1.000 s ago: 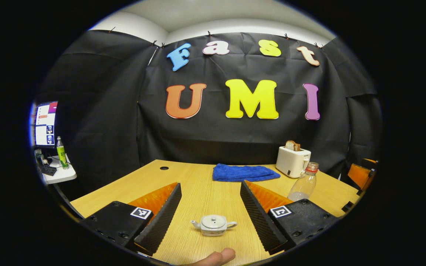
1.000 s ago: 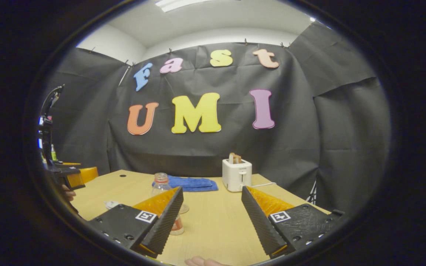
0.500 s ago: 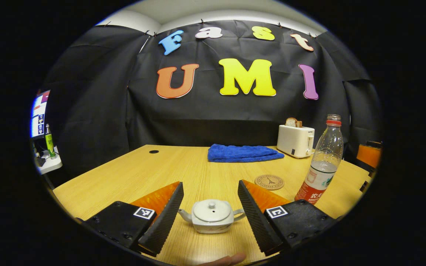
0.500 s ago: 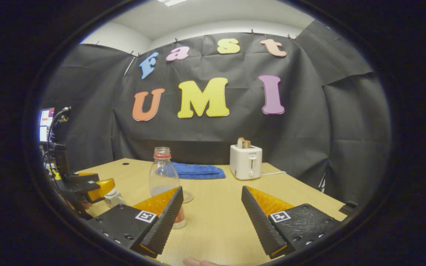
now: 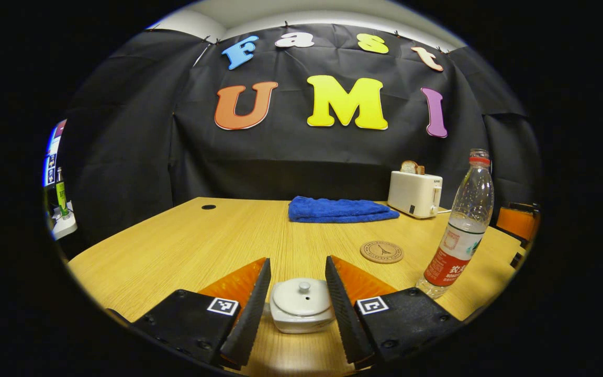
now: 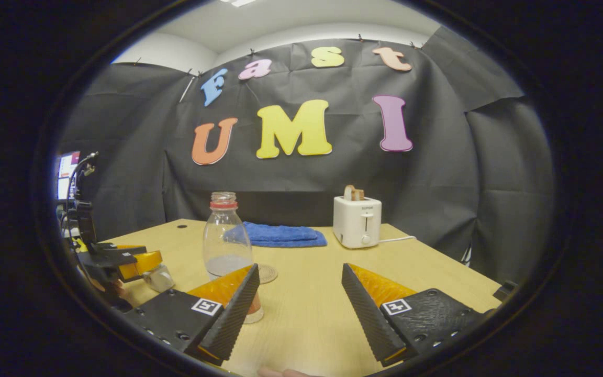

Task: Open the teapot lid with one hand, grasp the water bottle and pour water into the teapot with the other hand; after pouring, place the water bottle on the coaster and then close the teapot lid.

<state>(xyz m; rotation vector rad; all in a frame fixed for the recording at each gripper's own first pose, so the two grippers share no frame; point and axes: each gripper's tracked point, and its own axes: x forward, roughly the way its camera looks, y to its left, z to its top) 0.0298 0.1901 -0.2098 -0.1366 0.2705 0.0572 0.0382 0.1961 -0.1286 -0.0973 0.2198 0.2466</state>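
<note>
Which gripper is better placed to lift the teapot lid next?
Left. The left gripper already straddles the teapot, its lid still on between the open fingers. The right gripper is open near the water bottle, away from the teapot.

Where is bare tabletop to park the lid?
Free: the wide left stretch of table, between the cable hole and blue towel. Crowded: the right, with coaster, water bottle and toaster.

teapot (image 5: 302,305) spout and handle hidden behind fingers (image 5: 250,314), water bottle (image 6: 226,246) base behind finger
</note>
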